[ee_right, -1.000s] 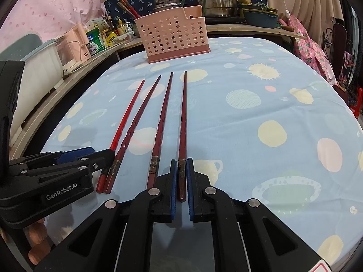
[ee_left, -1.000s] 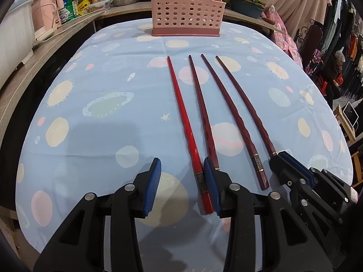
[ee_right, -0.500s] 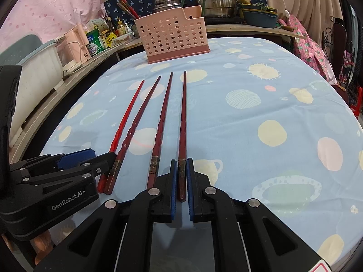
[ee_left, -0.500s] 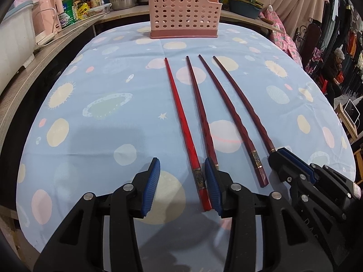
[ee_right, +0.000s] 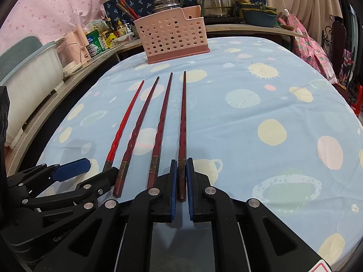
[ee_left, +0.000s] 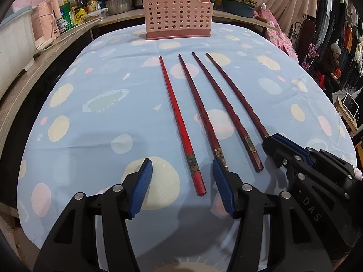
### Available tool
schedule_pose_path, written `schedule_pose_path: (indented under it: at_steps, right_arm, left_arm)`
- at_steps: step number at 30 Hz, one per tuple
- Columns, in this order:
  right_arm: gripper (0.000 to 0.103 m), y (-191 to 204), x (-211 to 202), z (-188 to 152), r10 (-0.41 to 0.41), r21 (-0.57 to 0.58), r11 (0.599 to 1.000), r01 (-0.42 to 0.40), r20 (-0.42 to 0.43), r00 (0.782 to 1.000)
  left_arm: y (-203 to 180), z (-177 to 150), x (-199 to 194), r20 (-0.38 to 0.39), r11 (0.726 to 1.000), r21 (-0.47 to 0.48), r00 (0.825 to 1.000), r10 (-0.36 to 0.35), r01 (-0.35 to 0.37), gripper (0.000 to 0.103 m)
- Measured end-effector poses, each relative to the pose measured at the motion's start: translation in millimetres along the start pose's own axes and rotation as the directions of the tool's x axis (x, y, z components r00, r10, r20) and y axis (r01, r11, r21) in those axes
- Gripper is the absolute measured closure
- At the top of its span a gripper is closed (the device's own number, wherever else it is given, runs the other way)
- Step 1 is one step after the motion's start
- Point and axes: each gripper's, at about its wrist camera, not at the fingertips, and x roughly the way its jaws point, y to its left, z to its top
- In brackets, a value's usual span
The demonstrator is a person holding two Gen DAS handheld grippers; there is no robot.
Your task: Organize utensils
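Right gripper clamps the rightmost chopstick, left gripper, just widening, straddles the red chopstick untouched: lifting by the end risks it swinging.

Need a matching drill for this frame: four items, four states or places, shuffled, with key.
Items:
1. left gripper
2. right gripper
3. pink basket
4. bright red chopstick

States or places:
A. far end of the table, upright
B. shut on the rightmost dark chopstick
C. leftmost of the four in the row
D. open; its jaws have just been opening, the bright red chopstick's end between them

Pairs: 1-D, 2-B, 3-A, 4-C
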Motion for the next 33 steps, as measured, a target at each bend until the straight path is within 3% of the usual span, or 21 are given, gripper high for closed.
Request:
schedule_pose_path:
  at_steps: [1,6,20,33]
  right_arm:
    - [0.095,0,0,0,0.000,0.000,1.000,0.000,0.000,1.000]
    - [0.095,0,0,0,0.001,0.003,1.000,-0.001,0.000,1.000]
    - [0.096,-6,-7,-1,0.004,0.025,1.000,-0.004,-0.003,1.000]
    - [0.096,-6,-52,41,0.020,0.042,0.999,-0.025,0.119,0.993]
  left_arm:
    - [1,0,-1,0.002,1.000,-0.004,1.000,0.002,-0.002,0.058]
    - [15,1,-3,-0.004,0.999,-0.038,1.000,-0.020,0.019,0.095]
    - [27,5,-10,-0.032,0.992,-0.082,0.995,-0.094,0.092,0.096]
    - [42,44,-54,0.090,0.988,-0.109,0.991,-0.096,0.106,0.096]
